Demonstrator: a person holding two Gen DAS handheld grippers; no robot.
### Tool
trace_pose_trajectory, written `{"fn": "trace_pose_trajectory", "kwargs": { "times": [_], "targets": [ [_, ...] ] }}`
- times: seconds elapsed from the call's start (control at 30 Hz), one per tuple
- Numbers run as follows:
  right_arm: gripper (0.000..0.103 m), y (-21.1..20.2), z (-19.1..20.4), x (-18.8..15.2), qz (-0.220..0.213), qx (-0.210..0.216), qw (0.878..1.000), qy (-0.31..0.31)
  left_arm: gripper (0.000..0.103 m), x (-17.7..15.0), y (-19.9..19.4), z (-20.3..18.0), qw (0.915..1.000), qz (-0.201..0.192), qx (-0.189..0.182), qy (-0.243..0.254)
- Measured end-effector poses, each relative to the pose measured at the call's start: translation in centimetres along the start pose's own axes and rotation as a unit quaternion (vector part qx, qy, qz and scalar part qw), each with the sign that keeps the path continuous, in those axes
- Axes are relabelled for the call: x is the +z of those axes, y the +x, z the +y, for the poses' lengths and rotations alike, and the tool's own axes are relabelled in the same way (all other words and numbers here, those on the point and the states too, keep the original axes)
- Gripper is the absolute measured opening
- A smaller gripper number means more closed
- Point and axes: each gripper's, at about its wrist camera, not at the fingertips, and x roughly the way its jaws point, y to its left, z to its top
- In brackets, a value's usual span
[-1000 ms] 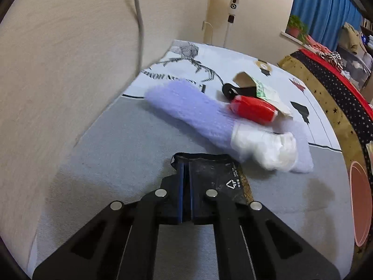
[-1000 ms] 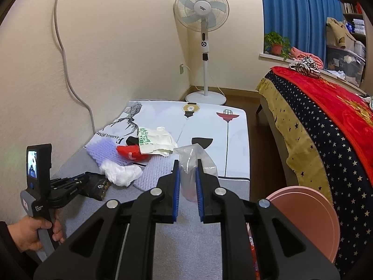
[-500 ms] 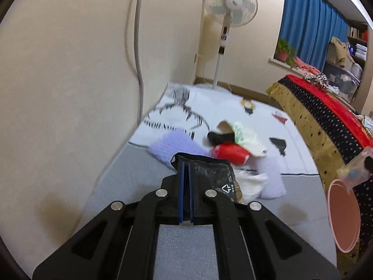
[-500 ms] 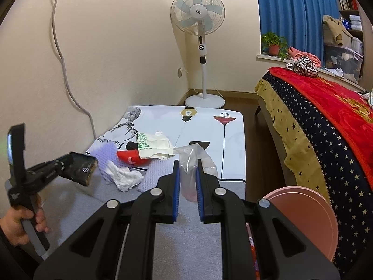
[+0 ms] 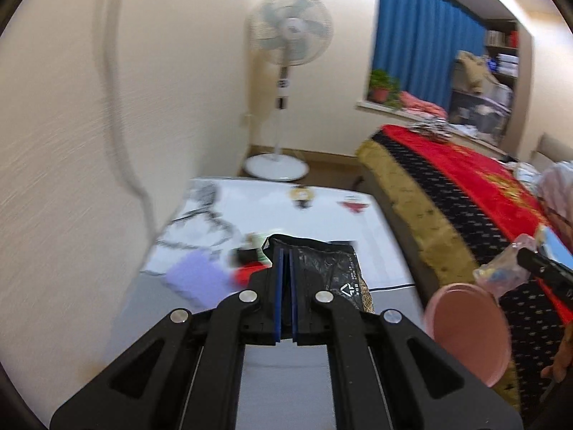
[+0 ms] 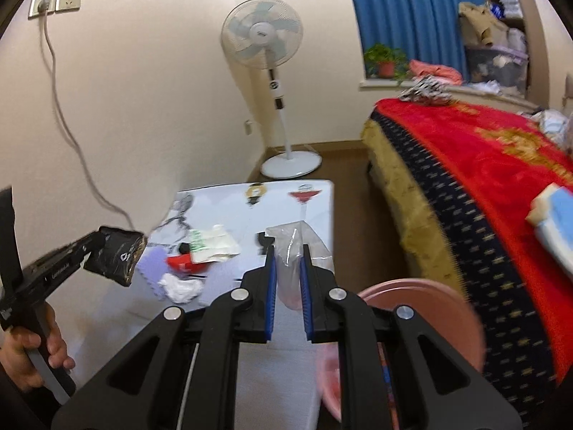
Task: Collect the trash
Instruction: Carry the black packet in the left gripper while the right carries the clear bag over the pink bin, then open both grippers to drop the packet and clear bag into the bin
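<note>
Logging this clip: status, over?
Left gripper shut on black wrapper. Right gripper shut on clear plastic bag. Pink bin unobstructed.

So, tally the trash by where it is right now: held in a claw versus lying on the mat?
Held in a claw: 2, the black crinkled foil wrapper and the clear plastic bag.
Lying on the mat: 3, the white crumpled tissue, red packet and green-printed white bag.
Total: 5.

Litter on a floor mat between wall and bed

A crumpled white tissue (image 6: pixel 181 287) is set before a flat red wrapper (image 6: pixel 182 261); a round pink plastic bin (image 6: pixel 422 301) is placed right, beside the blanket-covered bed (image 6: pixel 483 193).
</note>
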Motion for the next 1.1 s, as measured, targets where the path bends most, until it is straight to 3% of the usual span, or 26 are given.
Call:
{"fn": "trace_pose_trajectory", "kwargs": {
  "times": [0.23, 0.47, 0.67, 0.7, 0.73, 0.77, 0.8, 0.9, 0.97, 1.1],
  "targets": [
    [0.014, -2.6, -6.1, 0.3, -0.011, -0.049, 0.999, 0.009, 0.003, 0.3, 3.4, -11.2, 0.9946, 0.037, -0.092, 0.031],
    [0.014, 0.0, -11.0, -2.1, 0.04, -0.086, 0.995, 0.035, 0.004, -2.9, 8.4, -19.6, 0.9845, 0.091, -0.129, 0.076],
    [0.017, 2.3, -13.4, -3.9, 0.084, -0.103, 0.99, 0.05, 0.007, -5.4, 11.0, -22.4, 0.9783, 0.125, -0.14, 0.088],
    [0.021, 2.5, -13.8, -4.1, 0.09, -0.104, 0.989, 0.055, 0.022, -5.6, 11.2, -22.5, 0.9785, 0.127, -0.136, 0.089],
    [0.035, 2.9, -14.1, -4.3, 0.099, -0.104, 0.988, 0.063, 0.055, -5.7, 11.5, -22.4, 0.9789, 0.13, -0.131, 0.088],
    [0.054, 3.0, -14.3, -4.4, 0.101, -0.107, 0.987, 0.066, 0.068, -5.7, 11.5, -22.3, 0.9797, 0.129, -0.126, 0.086],
    [0.063, 3.1, -14.4, -4.5, 0.101, -0.112, 0.986, 0.07, 0.079, -5.8, 11.4, -22.0, 0.982, 0.119, -0.119, 0.085],
    [0.071, 3.4, -14.1, -4.7, 0.103, -0.116, 0.986, 0.062, 0.089, -5.8, 10.7, -21.0, 0.9864, 0.095, -0.102, 0.087],
    [0.08, 3.4, -13.6, -4.6, 0.104, -0.112, 0.987, 0.055, 0.09, -5.5, 10.6, -20.4, 0.9873, 0.092, -0.103, 0.08],
    [0.087, 1.7, -11.6, -3.4, 0.078, -0.116, 0.99, 0.032, 0.091, -4.6, 9.6, -18.8, 0.9894, 0.104, -0.08, 0.063]
  ]
}}
